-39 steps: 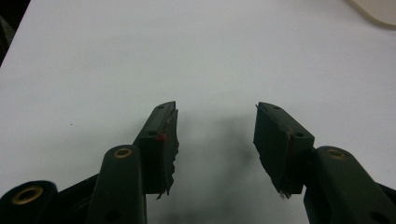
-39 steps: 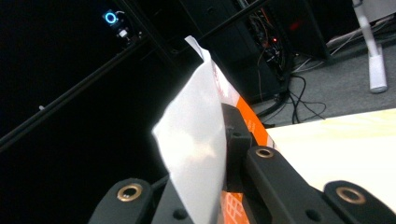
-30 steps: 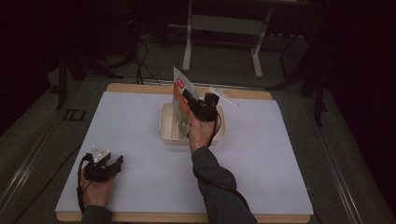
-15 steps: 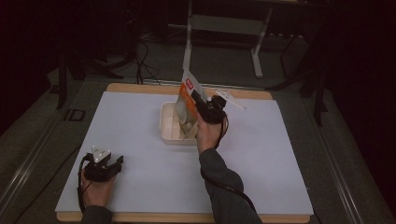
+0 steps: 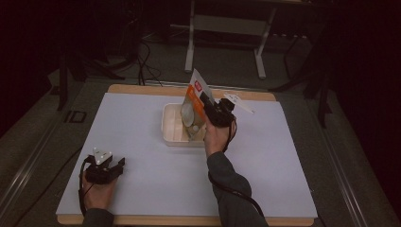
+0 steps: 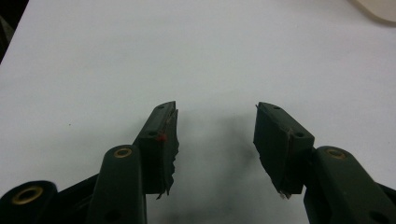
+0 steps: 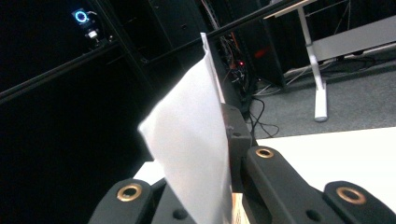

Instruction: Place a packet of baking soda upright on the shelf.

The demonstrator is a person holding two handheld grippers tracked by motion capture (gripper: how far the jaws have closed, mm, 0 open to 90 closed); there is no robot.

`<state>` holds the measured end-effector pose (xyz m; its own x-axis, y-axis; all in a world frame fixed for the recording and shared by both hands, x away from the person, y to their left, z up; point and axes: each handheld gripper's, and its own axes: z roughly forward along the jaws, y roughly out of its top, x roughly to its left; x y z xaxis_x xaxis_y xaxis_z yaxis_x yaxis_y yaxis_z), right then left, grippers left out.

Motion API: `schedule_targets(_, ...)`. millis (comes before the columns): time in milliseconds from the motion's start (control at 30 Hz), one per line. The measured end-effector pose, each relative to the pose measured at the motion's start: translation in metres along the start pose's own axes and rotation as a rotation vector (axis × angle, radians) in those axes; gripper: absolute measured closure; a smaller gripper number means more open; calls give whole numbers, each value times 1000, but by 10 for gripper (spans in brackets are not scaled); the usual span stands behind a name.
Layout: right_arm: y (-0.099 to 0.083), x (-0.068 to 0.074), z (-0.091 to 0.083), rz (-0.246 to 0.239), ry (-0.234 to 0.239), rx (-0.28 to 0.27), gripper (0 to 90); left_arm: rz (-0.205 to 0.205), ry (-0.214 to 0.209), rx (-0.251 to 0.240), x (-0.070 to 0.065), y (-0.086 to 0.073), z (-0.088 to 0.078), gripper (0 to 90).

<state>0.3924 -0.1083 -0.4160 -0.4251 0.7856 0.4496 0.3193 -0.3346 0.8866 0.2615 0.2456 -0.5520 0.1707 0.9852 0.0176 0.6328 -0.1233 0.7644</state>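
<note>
You've got the white tray (image 5: 171,126) sitting at the middle of the white table (image 5: 142,113), toward its far edge. On the tray's left the sheet is bare out to the table's side edge, and on the near side it's bare down to the wooden lip. Your right gripper (image 5: 215,109) is up over the tray's right end, jaws pressed together on an orange-and-white pouch (image 5: 194,101). The pouch stands tilted, its top corner leaning away from the tray toward the far edge, its lower end down inside the tray's right part. In the right gripper view the pouch's pale back (image 7: 196,140) rises between the jaws. A small white card (image 5: 238,102) lies just right of that gripper. Your left gripper (image 5: 105,169) rests well apart from the tray, near the table's front left corner, jaws spread over bare sheet (image 6: 215,126).
</note>
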Motion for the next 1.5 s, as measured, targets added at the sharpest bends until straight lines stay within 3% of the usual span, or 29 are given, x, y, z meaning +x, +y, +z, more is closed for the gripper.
schedule_targets(333,5,0,-2,-2,-15,-20,900,1,-2,1,0,0,0,492)
schedule_targets(633,7,10,1,8,13,-15,900,1,-5,0,0,0,0,491)
schedule_targets(1133,3,40,31,26,54,62,900,-20,-18,-14,2,0,-1,491)
schedule_targets(1500,0,44,39,58,47,53,900,-24,-22,-14,2,0,-1,491)
